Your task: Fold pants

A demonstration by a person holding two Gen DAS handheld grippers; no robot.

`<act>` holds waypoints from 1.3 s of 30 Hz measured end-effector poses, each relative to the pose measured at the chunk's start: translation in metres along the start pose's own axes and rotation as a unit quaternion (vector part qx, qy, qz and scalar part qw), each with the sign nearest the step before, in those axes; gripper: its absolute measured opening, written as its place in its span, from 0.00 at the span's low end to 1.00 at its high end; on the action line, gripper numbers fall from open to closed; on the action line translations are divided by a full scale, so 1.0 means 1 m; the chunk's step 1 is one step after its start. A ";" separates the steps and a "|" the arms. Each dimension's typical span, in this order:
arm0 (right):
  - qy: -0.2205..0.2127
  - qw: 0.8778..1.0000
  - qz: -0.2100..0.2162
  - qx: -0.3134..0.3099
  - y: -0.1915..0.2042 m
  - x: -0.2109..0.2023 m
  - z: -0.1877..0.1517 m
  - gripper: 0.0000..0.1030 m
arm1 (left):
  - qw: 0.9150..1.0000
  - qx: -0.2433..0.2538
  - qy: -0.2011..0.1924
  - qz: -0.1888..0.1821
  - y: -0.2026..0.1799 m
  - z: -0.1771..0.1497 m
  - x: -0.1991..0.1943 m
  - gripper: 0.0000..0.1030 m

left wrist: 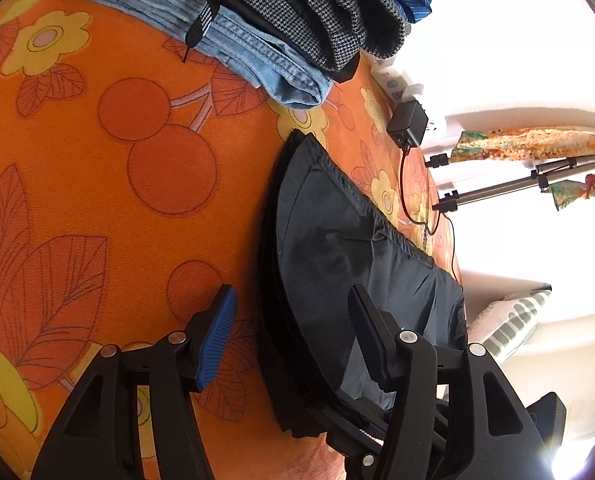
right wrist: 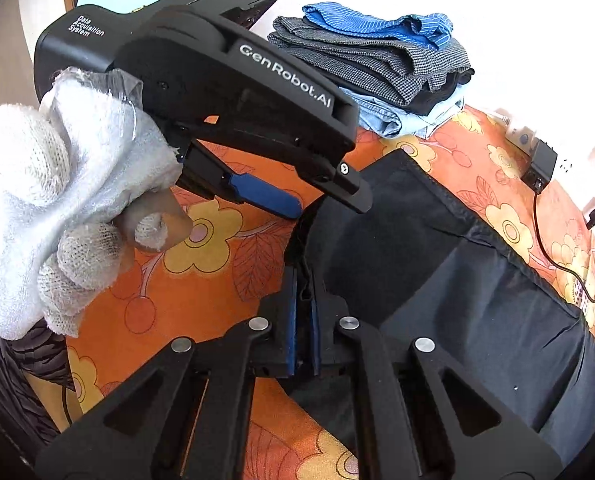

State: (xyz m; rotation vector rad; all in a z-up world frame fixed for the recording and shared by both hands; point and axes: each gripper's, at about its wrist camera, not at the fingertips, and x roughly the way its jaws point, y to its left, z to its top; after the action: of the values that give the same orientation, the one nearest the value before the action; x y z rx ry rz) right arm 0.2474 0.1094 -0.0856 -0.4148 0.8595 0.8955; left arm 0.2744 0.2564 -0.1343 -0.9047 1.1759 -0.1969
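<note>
L wrist view: my left gripper [left wrist: 293, 336] jaws apart, straddling edge of dark pants [left wrist: 337, 248] on orange floral cloth [left wrist: 117, 160]; R wrist view: my right gripper [right wrist: 304, 312] clamped on pants [right wrist: 477, 280] edge; folded stack [right wrist: 377, 68] behind.

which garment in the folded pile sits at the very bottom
The light blue denim jeans, lying directly on the orange floral cloth, under the grey houndstooth garment and blue striped one.

Pants [right wrist: 477, 280] lie on the bedspread [left wrist: 117, 200], with stacked clothes [right wrist: 377, 64] seemingly just behind.
</note>
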 end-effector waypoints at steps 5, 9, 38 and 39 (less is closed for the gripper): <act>-0.007 1.000 0.002 -0.001 -0.002 -0.001 -0.001 0.06 | 1.000 -0.004 -0.002 -0.017 -0.003 -0.001 0.005 0.52; -0.020 1.000 0.003 0.006 -0.002 -0.011 -0.007 0.20 | 1.000 0.008 0.001 -0.010 -0.008 -0.004 0.010 0.32; -0.056 0.993 -0.069 0.077 -0.003 -0.011 -0.028 0.03 | 0.998 0.055 -0.012 -0.042 -0.049 -0.010 -0.002 0.11; -0.061 0.992 -0.067 0.087 -0.008 -0.016 -0.030 0.03 | 0.997 0.061 -0.014 -0.038 -0.055 -0.012 -0.003 0.12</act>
State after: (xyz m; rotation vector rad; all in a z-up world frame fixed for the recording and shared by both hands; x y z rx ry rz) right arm 0.2349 0.0776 -0.0910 -0.2605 0.7816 0.7085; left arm 0.2802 0.2167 -0.0943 -0.8427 1.0935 -0.3134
